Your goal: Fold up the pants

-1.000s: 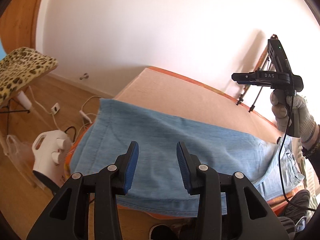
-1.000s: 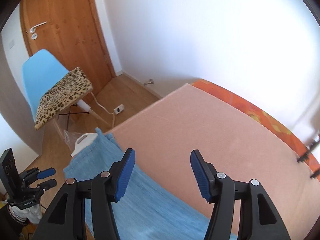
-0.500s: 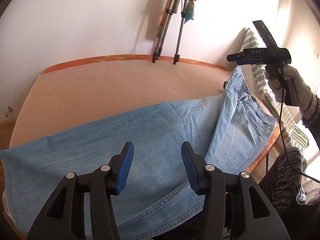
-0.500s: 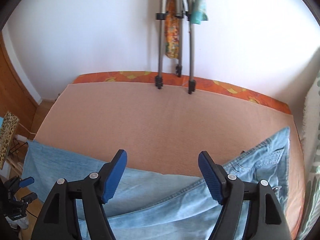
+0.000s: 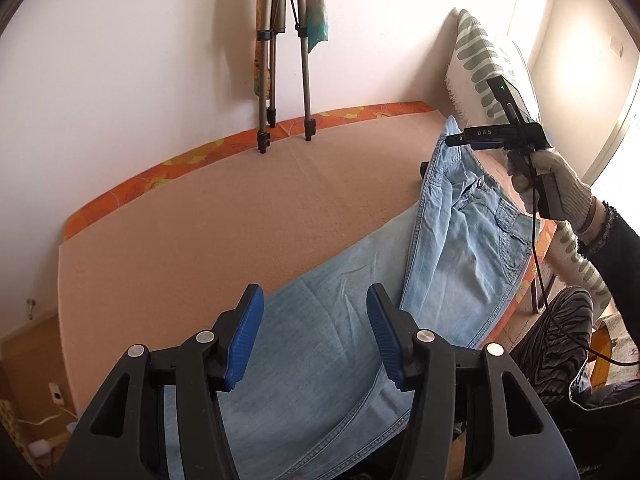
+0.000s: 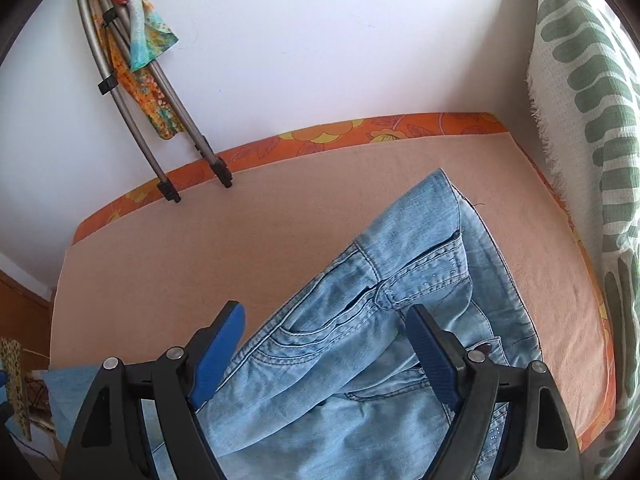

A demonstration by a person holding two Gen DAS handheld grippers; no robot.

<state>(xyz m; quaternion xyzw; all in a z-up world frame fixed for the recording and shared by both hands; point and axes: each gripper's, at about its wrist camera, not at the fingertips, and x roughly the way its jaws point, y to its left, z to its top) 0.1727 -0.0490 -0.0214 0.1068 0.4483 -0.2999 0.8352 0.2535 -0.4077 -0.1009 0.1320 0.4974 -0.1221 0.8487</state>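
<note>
Light blue denim pants point(image 5: 344, 320) lie lengthwise along the near side of a bed with a peach cover point(image 5: 224, 216); the waist end point(image 6: 404, 280) is rumpled at the right, near the pillow. My left gripper point(image 5: 312, 332) hovers above the leg part, its jaws opening with nothing between them. My right gripper point(image 6: 324, 352) hangs above the waistband and pockets, jaws opening wide, with the cloth below them and not pinched. In the left wrist view the right gripper point(image 5: 496, 138) shows at the right, held by a gloved hand point(image 5: 556, 176).
Tripod legs point(image 5: 284, 80) with a colourful scarf point(image 6: 140, 40) lean on the white wall behind the bed. A green-patterned pillow point(image 6: 592, 160) stands at the right end. An orange floral sheet edge point(image 6: 360, 132) borders the cover. A cable point(image 5: 540, 280) hangs from the right gripper.
Both views swung from the leg end by the door toward the waist end and pillow. Both grippers' jaws have spread wider. The waist part now lies rumpled under the right gripper.
</note>
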